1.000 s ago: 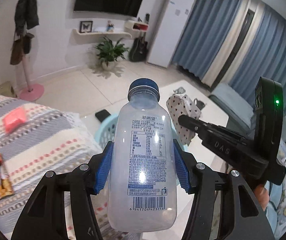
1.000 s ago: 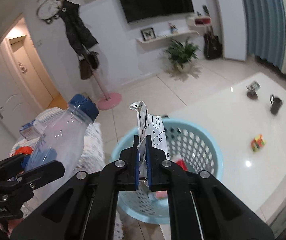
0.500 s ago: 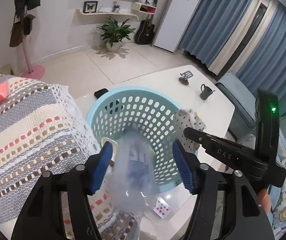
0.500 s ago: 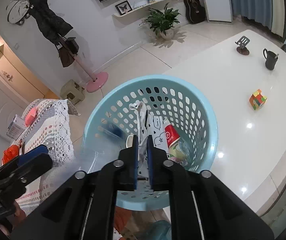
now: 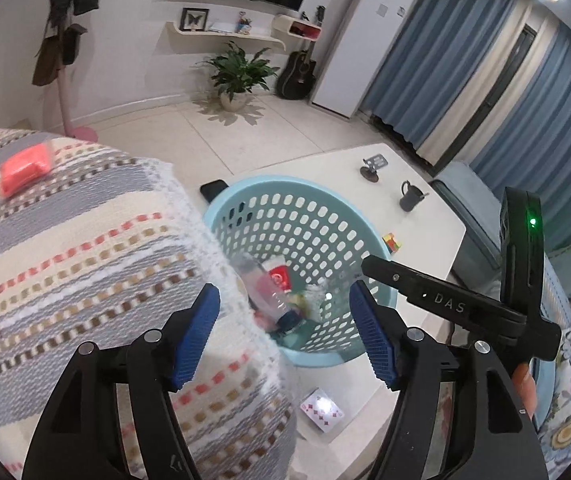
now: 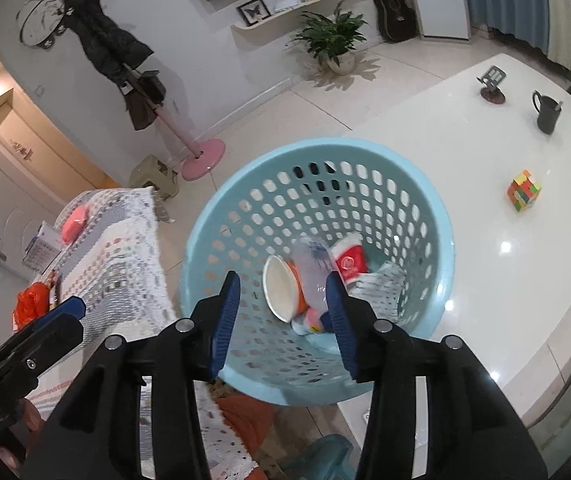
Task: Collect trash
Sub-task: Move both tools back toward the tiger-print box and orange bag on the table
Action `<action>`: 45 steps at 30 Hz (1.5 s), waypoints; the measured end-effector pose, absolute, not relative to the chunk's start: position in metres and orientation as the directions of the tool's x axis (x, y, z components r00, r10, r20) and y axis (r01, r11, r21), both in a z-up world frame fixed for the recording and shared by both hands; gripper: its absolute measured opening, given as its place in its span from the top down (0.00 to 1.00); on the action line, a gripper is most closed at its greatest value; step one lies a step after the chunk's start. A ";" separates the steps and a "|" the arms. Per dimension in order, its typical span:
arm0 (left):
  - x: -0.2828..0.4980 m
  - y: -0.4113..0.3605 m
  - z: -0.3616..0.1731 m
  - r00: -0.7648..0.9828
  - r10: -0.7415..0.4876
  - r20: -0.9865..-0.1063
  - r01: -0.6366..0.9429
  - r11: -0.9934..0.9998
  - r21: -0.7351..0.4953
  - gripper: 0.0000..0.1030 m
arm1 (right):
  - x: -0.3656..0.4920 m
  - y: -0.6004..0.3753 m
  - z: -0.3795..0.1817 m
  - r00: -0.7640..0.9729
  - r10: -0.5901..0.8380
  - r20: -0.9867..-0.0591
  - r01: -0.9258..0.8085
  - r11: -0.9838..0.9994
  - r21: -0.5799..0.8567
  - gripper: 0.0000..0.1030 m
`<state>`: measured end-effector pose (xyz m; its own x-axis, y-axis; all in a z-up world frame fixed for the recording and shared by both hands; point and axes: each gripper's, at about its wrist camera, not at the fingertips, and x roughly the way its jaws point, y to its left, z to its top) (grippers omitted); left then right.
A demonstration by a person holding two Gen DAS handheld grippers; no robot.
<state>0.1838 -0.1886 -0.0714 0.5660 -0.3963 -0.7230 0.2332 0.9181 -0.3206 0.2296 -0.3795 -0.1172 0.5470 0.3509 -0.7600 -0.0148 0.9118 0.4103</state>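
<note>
Both grippers hang empty over the round light-blue perforated plastic basket point(image 6: 413, 184).

The left gripper point(image 5: 283, 334) and the right gripper point(image 6: 283, 320) each have jaws spreading apart with nothing between them. Inside the basket lie a clear plastic bottle point(image 6: 313, 276), a red paper cup point(image 6: 350, 259), a white patterned wrapper point(image 6: 381, 290) and an orange-sided cup point(image 6: 281, 294).

Your bottle point(image 6: 312, 276) lies motion-blurred in the basket point(image 6: 425, 216) — its label unreadable. The right pad point(image 6: 339, 312) hides its lower end; the throw point(image 5: 85, 248) covers the basket's near rim.
</note>
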 end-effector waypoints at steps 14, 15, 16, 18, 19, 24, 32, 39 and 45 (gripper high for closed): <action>0.108 -0.069 -0.013 0.767 -0.215 -0.605 0.036 0.955 -0.293 0.36 | 0.202 -0.252 -0.029 0.635 0.435 -0.638 -0.325 0.900 0.290 0.52; 0.098 -0.052 -0.010 0.784 -0.179 -0.594 0.003 0.958 -0.286 0.35 | 0.201 -0.241 -0.025 0.632 0.451 -0.631 -0.348 0.892 0.288 0.52; 0.093 -0.041 -0.006 0.793 -0.151 -0.590 -0.022 0.961 -0.276 0.34 | 0.199 -0.224 -0.021 0.624 0.472 -0.623 -0.380 0.880 0.285 0.52; 0.078 -0.013 -0.001 0.811 -0.081 -0.579 -0.083 0.964 -0.252 0.33 | 0.196 -0.197 -0.017 0.610 0.498 -0.616 -0.423 0.862 0.278 0.50; 0.072 -0.004 0.000 0.815 -0.060 -0.577 -0.102 0.964 -0.244 0.32 | 0.195 -0.186 -0.015 0.602 0.509 -0.615 -0.440 0.855 0.276 0.49; 0.044 0.066 -0.001 0.809 0.034 -0.587 -0.205 0.952 -0.227 0.24 | 0.186 -0.106 -0.014 0.543 0.563 -0.624 -0.547 0.800 0.246 0.36; 0.030 0.137 -0.027 0.771 -0.019 -0.637 -0.181 0.952 -0.247 0.13 | 0.183 -0.016 -0.038 0.478 0.546 -0.688 -0.631 0.758 0.163 0.21; 0.047 0.150 -0.045 0.755 -0.051 -0.653 -0.087 0.980 -0.177 0.13 | 0.190 0.027 -0.059 0.444 0.513 -0.735 -0.654 0.746 0.126 0.19; 0.073 0.156 -0.063 0.706 -0.110 -0.699 -0.029 0.983 -0.184 0.13 | 0.201 0.038 -0.076 0.402 0.516 -0.756 -0.658 0.737 0.153 0.21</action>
